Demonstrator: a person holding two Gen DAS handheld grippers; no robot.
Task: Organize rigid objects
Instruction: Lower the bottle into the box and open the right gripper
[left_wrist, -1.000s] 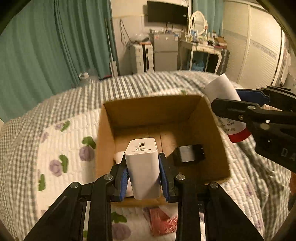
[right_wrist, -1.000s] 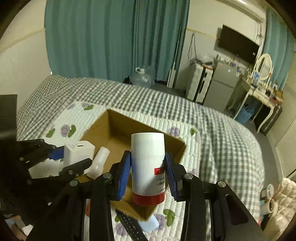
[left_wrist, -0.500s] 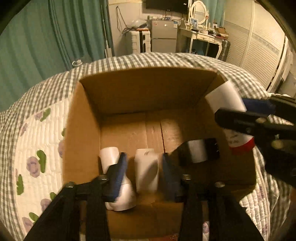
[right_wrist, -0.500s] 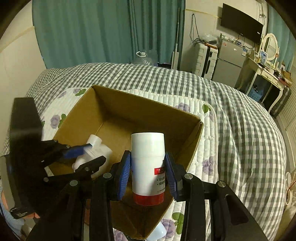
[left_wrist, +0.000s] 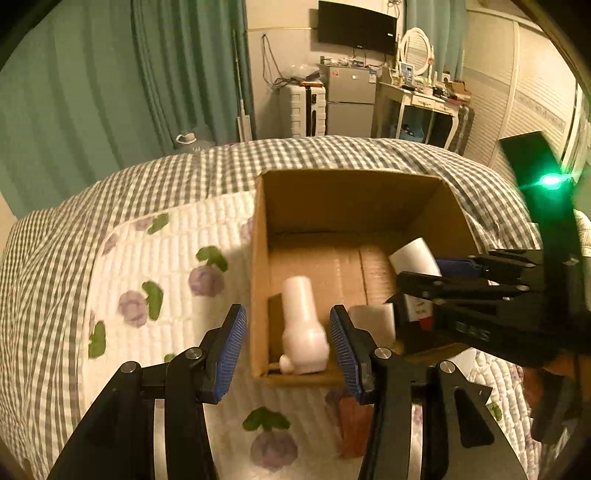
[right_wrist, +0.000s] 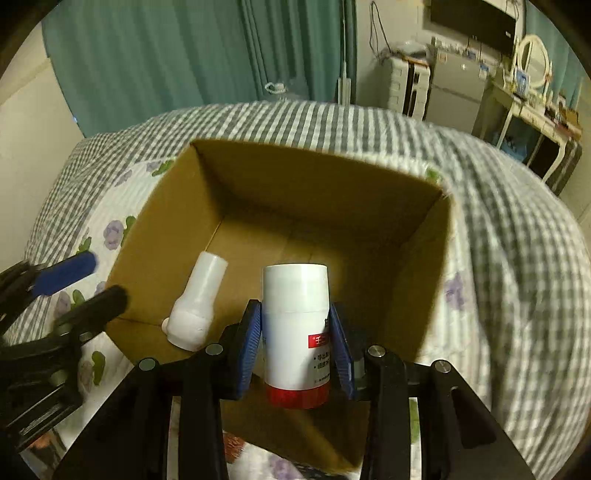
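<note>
An open cardboard box (left_wrist: 258, 258) (right_wrist: 177, 192) sits on the bed. A white plastic bottle (left_wrist: 303, 325) (right_wrist: 199, 302) lies inside near its left wall, and the white charger block (left_wrist: 371, 321) rests beside it. My left gripper (left_wrist: 288, 343) is open and empty, pulled back above the box's near left corner; it shows at the left of the right wrist view (right_wrist: 85, 280). My right gripper (right_wrist: 295, 343) is shut on a white bottle with a red base (right_wrist: 295, 332) (left_wrist: 413, 258), held over the inside of the box.
The bed has a grey checked cover (left_wrist: 184, 173) and a white quilted floral pad (left_wrist: 155, 288). A reddish flat item (left_wrist: 351, 424) lies in front of the box. A suitcase (left_wrist: 303, 110), fridge and dressing table stand past the bed.
My left gripper has let go of the white charger inside the box, opened, and pulled back and left. My right gripper has lowered the red-based bottle further into the box.
</note>
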